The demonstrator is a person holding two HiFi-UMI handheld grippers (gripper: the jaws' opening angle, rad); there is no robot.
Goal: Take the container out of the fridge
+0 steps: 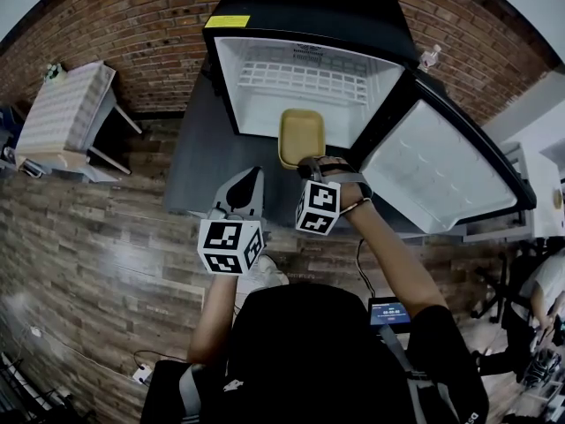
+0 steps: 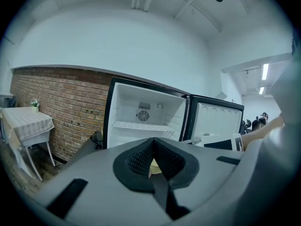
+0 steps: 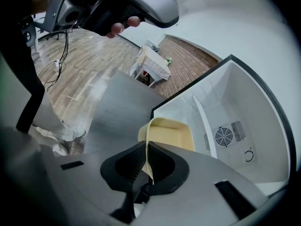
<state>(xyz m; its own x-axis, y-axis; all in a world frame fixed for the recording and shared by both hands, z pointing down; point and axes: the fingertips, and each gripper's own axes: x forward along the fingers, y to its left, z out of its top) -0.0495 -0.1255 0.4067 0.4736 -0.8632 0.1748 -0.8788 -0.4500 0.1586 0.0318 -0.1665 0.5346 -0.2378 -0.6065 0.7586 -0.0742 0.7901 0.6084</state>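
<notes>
The yellow container (image 1: 300, 135) hangs at the open front of the fridge (image 1: 231, 78), just before its white inside and clear of the wire shelf (image 1: 305, 82). The right hand-held gripper (image 1: 309, 162) holds it, jaws pinched on the near wall of the container. The left hand-held gripper (image 1: 250, 182) hovers just beside it, lower and to the left, with its jaws together and nothing between them. The fridge door (image 1: 441, 170) is swung wide to the right. A brick wall (image 1: 150, 25) is behind the fridge, and a small table (image 1: 62, 113) stands well apart at the left.
</notes>
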